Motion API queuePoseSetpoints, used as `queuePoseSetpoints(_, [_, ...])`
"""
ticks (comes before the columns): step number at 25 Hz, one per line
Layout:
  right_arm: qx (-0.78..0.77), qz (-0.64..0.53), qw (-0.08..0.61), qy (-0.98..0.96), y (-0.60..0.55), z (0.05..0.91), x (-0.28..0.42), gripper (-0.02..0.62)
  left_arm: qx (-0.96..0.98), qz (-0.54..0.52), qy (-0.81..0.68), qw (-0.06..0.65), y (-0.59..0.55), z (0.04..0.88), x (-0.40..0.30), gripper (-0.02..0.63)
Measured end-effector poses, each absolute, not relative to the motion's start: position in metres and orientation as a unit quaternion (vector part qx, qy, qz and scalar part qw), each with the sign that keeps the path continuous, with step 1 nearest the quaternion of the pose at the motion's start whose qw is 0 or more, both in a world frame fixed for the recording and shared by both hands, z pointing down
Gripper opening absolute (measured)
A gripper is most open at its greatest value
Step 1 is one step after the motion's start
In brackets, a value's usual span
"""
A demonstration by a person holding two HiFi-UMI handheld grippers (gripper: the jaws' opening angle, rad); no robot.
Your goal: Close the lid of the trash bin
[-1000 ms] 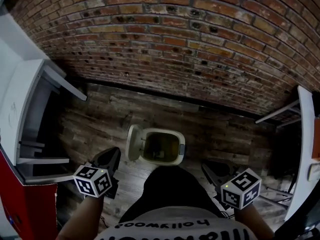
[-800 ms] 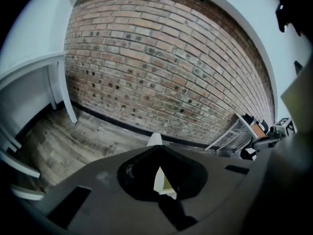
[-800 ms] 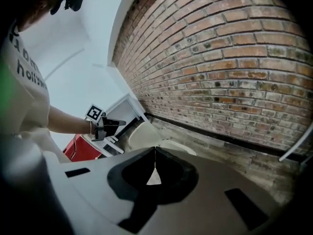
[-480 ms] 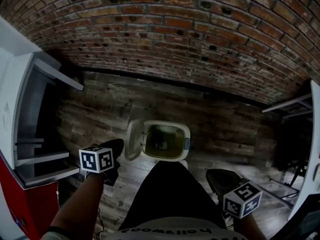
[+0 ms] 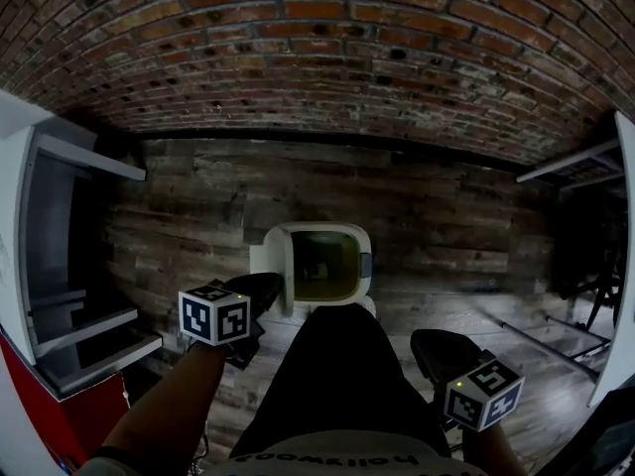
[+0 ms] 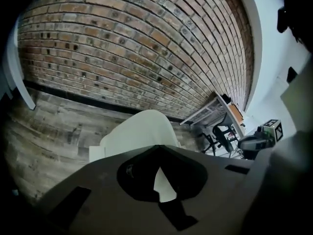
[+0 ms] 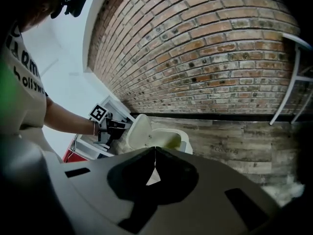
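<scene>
Bin (image 5: 322, 266): set on the plank floor (image 5: 446, 236) near the brick wall (image 5: 317, 58), with the lid (image 5: 263, 261) raised upright at its left side. Left gripper (image 5: 268, 286): held just beside the lid, jaws pressed together, nothing gripped. Right gripper (image 5: 425, 341): held well apart from the bin, jaws likewise together, empty. White shelving (image 5: 20, 226) is seen at left.

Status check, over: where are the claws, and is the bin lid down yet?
Left claw shut, empty, close by the lid, contact unclear. Right claw shut, empty, held back. Trash bin open, lid upright. Nothing in the way.
</scene>
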State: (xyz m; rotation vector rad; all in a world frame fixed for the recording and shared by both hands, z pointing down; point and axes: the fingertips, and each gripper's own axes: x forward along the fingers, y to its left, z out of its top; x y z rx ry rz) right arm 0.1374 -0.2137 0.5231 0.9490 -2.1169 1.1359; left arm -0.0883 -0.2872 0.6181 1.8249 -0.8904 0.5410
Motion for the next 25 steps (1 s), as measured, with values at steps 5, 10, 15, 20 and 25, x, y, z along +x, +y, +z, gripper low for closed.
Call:
queuePoseSetpoints(5, [0.373, 0.443, 0.272, -0.769, -0.2, 0.539, 0.149, 0.011, 0.765, 0.234, -0.32, 0.507, -0.29, 0.639, -0.047, 0.006])
queuePoseSetpoints(10, [0.386, 0.468, 0.268, -0.748, -0.18, 0.557, 0.165, 0.011, 0.77, 0.254, -0.295, 0.506, -0.292, 0.662, -0.018, 0.007])
queuePoseSetpoints(15, [0.407, 0.481, 0.26, -0.731, -0.172, 0.561, 0.18, 0.011, 0.768, 0.269, -0.28, 0.509, -0.291, 0.684, 0.005, 0.006])
queuePoseSetpoints(20, [0.423, 0.493, 0.256, -0.715, -0.162, 0.569, 0.194, 0.011, 0.763, 0.287, -0.279, 0.508, -0.293, 0.704, 0.02, 0.008])
queuePoseSetpoints(25, [0.437, 0.5, 0.25, -0.705, -0.156, 0.581, 0.205, 0.011, 0.747, 0.299, -0.285, 0.521, -0.294, 0.727, 0.032, 0.007])
